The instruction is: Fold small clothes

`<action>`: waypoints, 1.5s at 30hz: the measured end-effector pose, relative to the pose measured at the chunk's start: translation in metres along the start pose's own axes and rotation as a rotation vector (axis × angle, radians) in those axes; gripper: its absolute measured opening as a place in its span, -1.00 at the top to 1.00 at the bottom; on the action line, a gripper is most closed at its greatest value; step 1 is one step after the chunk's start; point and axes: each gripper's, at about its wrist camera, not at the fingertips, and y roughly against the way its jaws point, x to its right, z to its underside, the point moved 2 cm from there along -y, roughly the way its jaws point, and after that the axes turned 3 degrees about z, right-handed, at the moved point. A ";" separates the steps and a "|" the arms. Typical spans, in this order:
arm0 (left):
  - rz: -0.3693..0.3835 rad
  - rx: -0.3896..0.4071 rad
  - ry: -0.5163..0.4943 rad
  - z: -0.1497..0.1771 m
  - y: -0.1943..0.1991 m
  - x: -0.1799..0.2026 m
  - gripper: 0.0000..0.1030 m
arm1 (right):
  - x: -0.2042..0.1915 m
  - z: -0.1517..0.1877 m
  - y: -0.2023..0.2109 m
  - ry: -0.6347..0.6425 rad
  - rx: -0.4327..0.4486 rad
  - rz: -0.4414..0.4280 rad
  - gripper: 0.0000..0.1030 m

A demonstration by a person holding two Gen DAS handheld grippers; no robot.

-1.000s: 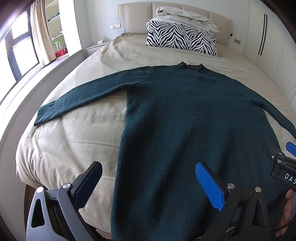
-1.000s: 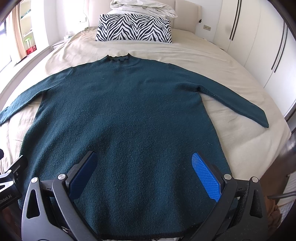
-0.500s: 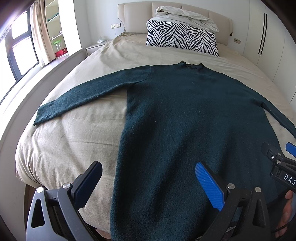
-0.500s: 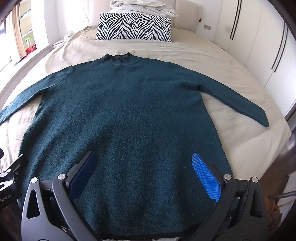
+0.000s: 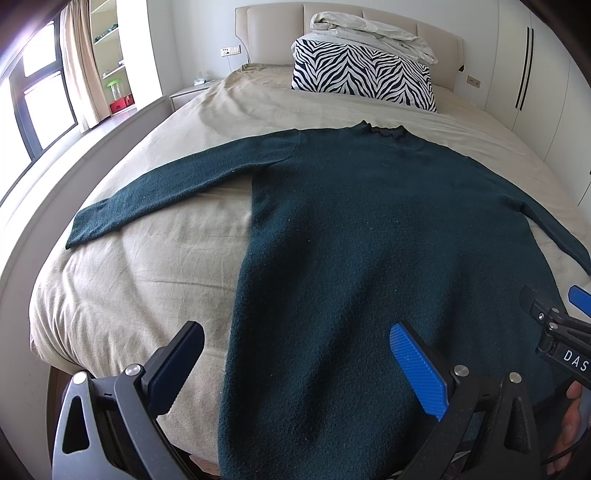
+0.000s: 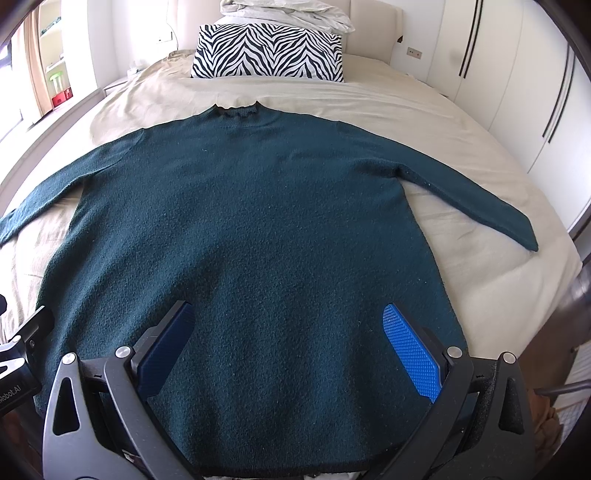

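Sweater (image 6: 258,236), dark teal, is lying flat and face-up across the beige bed (image 6: 480,277), neck pointing toward 12 o'clock at the zebra pillow (image 6: 267,51), sleeves spreading out toward 9 and 3 o'clock. I am holding my left gripper (image 5: 295,365) with its jaws spread wide over the hem's left edge, gripping nothing. My right gripper (image 6: 291,350) is hovering at 6 o'clock above the hem, jaws equally wide apart and empty.

A beige-sheeted bed (image 5: 155,280) fills the room, with a zebra-striped pillow (image 5: 362,79) against its padded headboard (image 5: 273,26). Left of the bed a bright window (image 5: 40,99) and curtain (image 5: 79,62); right of it, white wardrobe doors (image 6: 517,85).
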 end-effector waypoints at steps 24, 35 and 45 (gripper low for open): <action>-0.058 0.055 -0.060 0.007 0.000 0.014 -1.00 | 0.058 -0.013 -0.010 -0.148 0.051 -0.103 -1.00; 0.001 0.171 -0.086 -0.052 -0.004 0.026 -1.00 | 0.339 -0.010 -0.086 -0.908 0.151 -0.191 -1.00; 0.176 0.034 -0.037 -0.076 -0.051 0.064 -1.00 | 0.477 0.010 -0.173 -1.299 0.148 -0.281 -0.55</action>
